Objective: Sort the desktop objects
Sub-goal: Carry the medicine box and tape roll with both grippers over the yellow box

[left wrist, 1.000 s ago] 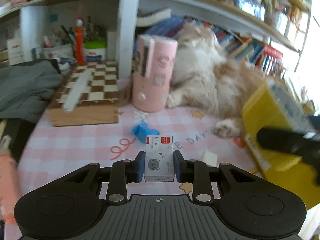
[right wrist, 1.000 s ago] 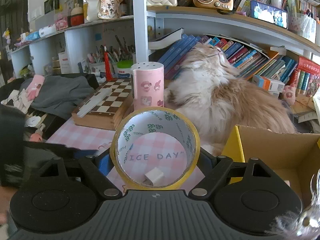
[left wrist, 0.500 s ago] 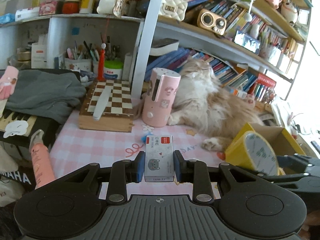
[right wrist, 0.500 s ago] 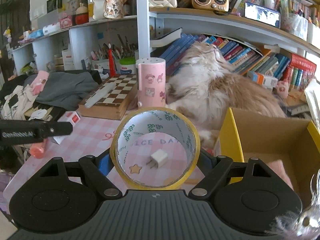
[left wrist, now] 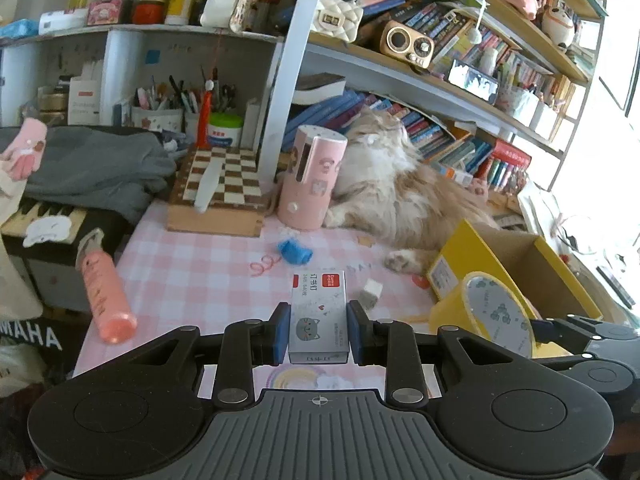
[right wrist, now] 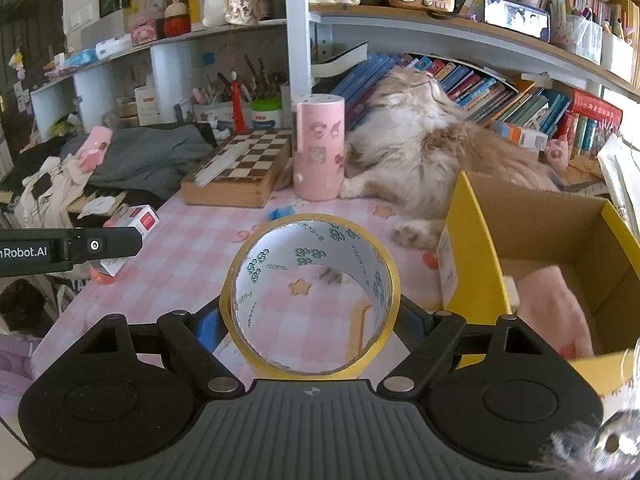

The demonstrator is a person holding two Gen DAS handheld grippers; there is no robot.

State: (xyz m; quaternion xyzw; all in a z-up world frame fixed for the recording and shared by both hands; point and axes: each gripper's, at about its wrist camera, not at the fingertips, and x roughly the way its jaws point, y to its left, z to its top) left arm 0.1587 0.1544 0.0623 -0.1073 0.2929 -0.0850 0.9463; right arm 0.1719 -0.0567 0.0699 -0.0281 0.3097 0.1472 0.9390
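Holding a small white staple box with a grey cat face and red label (left wrist: 318,316), the left gripper (left wrist: 318,330) has its blue pads clamped on the box's two long sides, above the near edge of the pink checked tabletop (left wrist: 192,276). The right gripper (right wrist: 310,320) is clamped around a wide roll of yellow-edged tape (right wrist: 310,296), held on edge just beside the near left wall of the open yellow cardboard box (right wrist: 472,264), which sits at the tabletop's right edge and already has something pink inside.

Both loads look bound for that box, and that is where trouble could start. The roll is gripped across its hoop, so it may flex or roll out of the pads if tilted. The box's raised yellow flap stands between the roll and the opening; clipping it could shove the light carton. The fluffy cream-and-ginger cat (right wrist: 432,152) lies along the far edge with a paw near the carton, and a sudden stretch could meet either gripper. Bringing both tools in together risks them colliding at the opening. A white cube-shaped plug (left wrist: 371,290) on the tabletop lies just ahead of the left gripper.
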